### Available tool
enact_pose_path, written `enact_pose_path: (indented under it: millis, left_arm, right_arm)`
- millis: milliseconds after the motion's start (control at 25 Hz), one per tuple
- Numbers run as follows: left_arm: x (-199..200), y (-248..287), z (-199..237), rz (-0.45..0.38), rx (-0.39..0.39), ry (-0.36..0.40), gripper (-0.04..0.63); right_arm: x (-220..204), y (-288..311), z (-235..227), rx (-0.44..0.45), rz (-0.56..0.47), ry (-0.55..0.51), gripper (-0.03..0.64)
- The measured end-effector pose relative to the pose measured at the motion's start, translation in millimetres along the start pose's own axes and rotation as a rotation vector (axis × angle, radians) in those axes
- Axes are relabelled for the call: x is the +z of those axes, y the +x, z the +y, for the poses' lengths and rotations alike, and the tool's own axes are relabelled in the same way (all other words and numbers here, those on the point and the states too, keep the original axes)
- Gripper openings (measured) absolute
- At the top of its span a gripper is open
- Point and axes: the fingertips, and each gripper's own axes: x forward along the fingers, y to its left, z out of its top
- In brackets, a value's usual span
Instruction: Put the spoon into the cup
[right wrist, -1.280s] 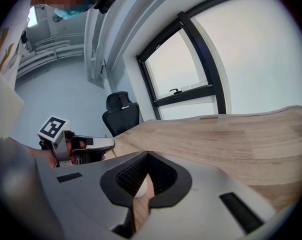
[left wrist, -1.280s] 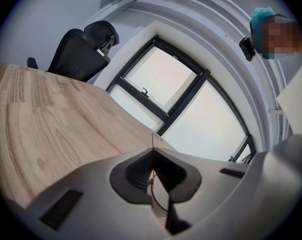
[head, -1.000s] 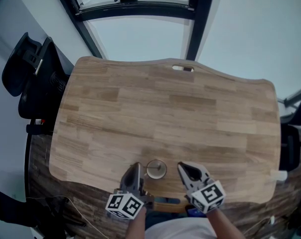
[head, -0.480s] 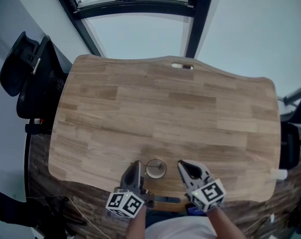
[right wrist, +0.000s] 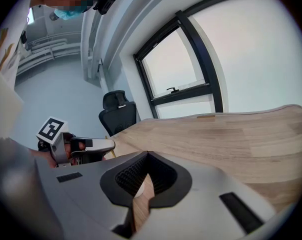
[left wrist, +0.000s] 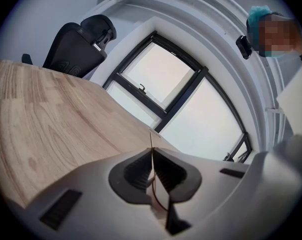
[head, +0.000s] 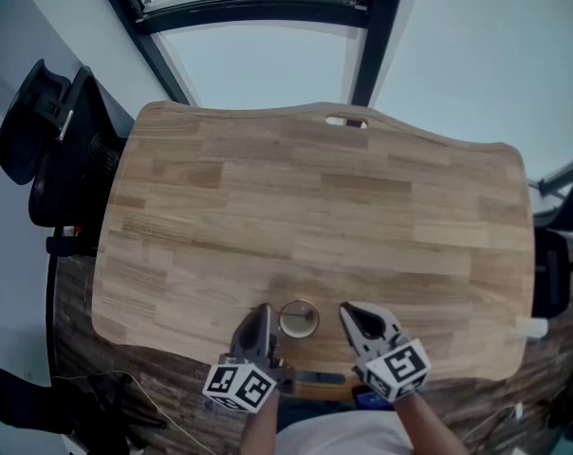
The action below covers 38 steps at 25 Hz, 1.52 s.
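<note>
A person stands at the near edge of a pale wooden counter [head: 315, 207] with a gripper in each hand, both aimed out over the wood and tipped slightly down. The cup [head: 298, 319], small and round with its open mouth up, sits on the counter close to the near edge, between the two grippers. The left gripper [head: 260, 313] has its tip just beside the cup's left side. Its jaws are pressed together on the spoon [left wrist: 151, 141], which from that gripper's own view is only a thin wooden-coloured edge pinched between the pads and poking out a little past the tips. From above the spoon is too slight to make out, and I cannot tell whether any part of it touches the cup. The right gripper [head: 346, 313] sits a little apart from the cup on its right. Its jaw tips meet and I see nothing caught between them, only the grain of the counter showing through the slit lower down. Off the counter's far left corner is a black office chair [head: 49, 150], and past the far edge is a large dark-framed window [head: 258, 8].
</note>
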Motion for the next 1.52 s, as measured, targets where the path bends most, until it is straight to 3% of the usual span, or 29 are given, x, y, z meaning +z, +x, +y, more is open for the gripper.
enact_pose_path:
  millis: [440,920,1520]
  left_arm:
    - [-0.5,0.9,0.0,0.037,0.000,0.053,0.006]
    - [-1.7,-2.3,10.9,0.068,-0.023,0.048,0.096]
    - [30.3,-22.2,1.5,0.063,-0.124,0.080,0.146]
  right_arm:
    - [6.9,-2.1,5.5,-0.029,-0.025,0.001,-0.003]
    - [5.2,-0.6,18.1,-0.050,-0.023,0.001,-0.003]
    - [21.4,-14.9,43.4,-0.128,-0.070,0.002,-0.003]
